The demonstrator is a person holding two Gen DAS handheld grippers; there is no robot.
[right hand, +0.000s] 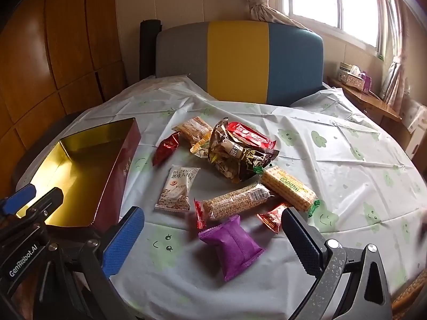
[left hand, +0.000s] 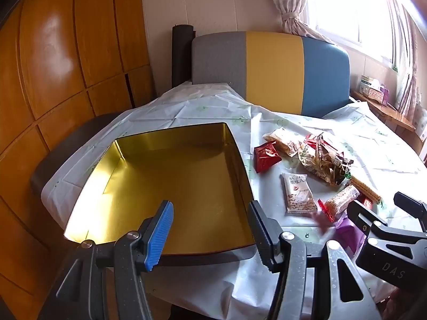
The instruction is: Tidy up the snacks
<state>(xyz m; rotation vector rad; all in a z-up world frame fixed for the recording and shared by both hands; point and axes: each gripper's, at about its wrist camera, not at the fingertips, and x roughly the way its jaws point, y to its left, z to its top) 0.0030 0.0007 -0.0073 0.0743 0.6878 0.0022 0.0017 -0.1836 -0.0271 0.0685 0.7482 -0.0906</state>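
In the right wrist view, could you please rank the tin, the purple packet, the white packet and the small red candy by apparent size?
1. Tin
2. Purple packet, though it lies nearest the camera, so its lead over the white one is unsure
3. White packet
4. Red candy

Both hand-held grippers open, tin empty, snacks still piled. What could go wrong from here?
1. The purple packet lies between the right hand-held gripper's open fingers, beside a red candy; closing may nip both.
2. The snack pile overlaps, so lifting one may drag others.
3. The left hand-held gripper hangs over the tin; it may knock the near rim.
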